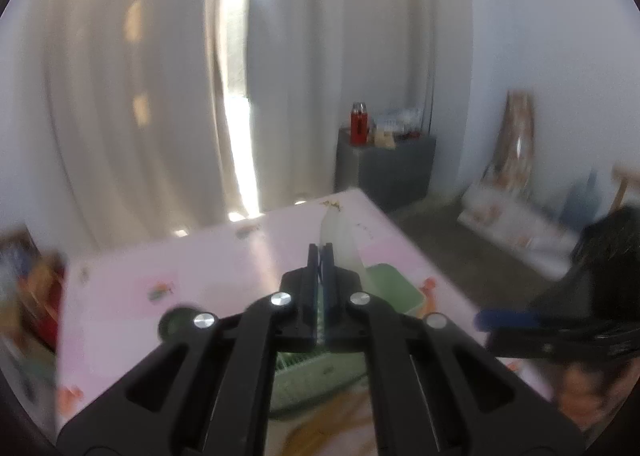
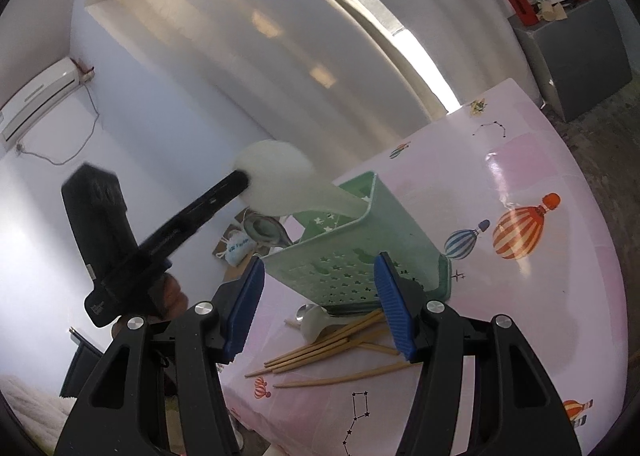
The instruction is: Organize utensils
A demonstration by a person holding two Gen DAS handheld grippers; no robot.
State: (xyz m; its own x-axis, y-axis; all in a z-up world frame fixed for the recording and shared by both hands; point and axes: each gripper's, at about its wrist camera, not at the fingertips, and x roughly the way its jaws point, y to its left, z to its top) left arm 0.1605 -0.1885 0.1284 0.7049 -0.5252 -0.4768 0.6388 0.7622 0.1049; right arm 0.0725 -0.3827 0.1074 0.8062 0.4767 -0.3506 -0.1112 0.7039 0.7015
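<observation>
My left gripper (image 1: 320, 252) is shut on a white plastic spoon (image 1: 340, 236), held above the green utensil basket (image 1: 394, 286). In the right wrist view the left gripper (image 2: 240, 177) grips the spoon's bowl (image 2: 276, 179) while its handle reaches into the basket (image 2: 352, 248). A metal spoon (image 2: 264, 232) stands in the basket. My right gripper (image 2: 320, 308) is open and empty in front of the basket. Several wooden chopsticks (image 2: 332, 348) and another white spoon (image 2: 316, 322) lie on the table by the basket's base.
The table (image 2: 520, 296) has a pink cloth with balloon prints. A grey cabinet (image 1: 386, 165) with a red flask (image 1: 359, 123) stands beyond the table near the curtains. A dark round object (image 1: 176, 322) sits on the table at the left.
</observation>
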